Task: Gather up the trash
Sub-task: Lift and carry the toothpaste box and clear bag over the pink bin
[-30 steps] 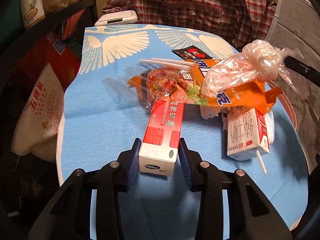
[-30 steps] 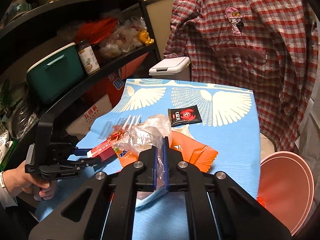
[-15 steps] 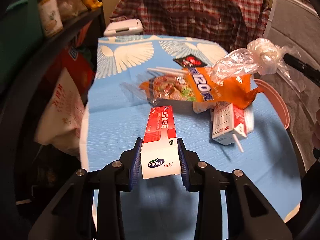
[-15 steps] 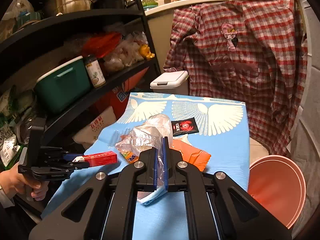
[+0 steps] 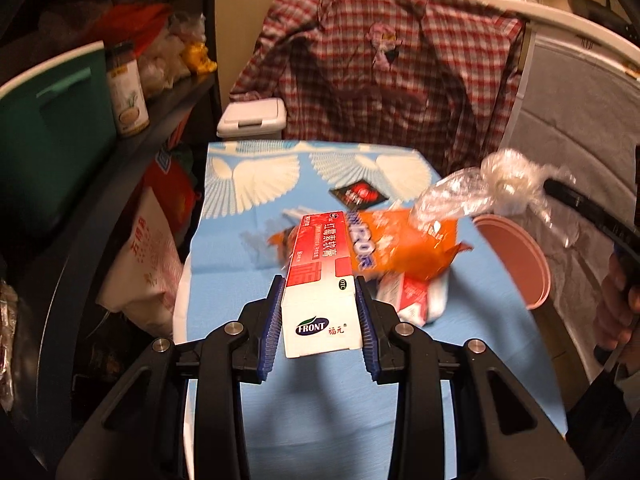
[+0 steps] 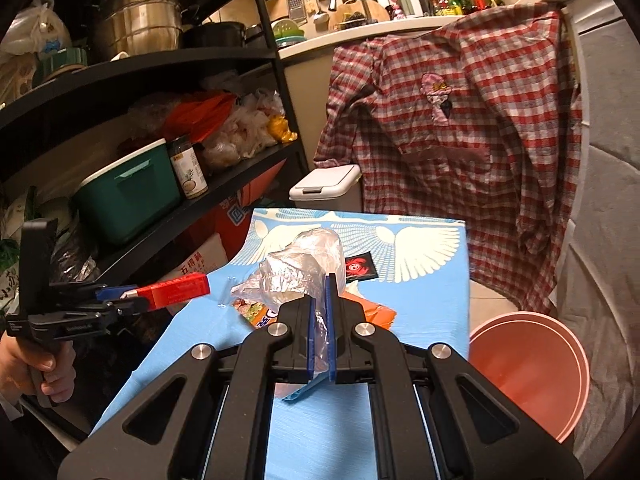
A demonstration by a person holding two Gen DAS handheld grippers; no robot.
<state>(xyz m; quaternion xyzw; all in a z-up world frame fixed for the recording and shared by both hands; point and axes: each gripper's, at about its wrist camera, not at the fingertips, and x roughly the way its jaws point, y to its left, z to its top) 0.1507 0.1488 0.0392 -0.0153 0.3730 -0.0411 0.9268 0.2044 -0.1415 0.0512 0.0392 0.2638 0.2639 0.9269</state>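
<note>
Both hands are mid-carry: the left gripper [image 5: 320, 316] is clenched on the white end of a red-and-white ointment carton [image 5: 320, 280], held clear above the blue winged tablecloth [image 5: 224, 280], while the right gripper [image 6: 319, 328] is pinched tight on a crumpled clear plastic bag [image 6: 300, 276] lifted over the pile. I judge the next move is to swing both loads toward the pink bin [image 6: 528, 372] at about 4 o'clock of the table and let go over its mouth. The orange snack wrapper [image 5: 404, 244], the small milk carton [image 5: 412, 300] and a black sachet [image 5: 358, 194] are left on the cloth.
</note>
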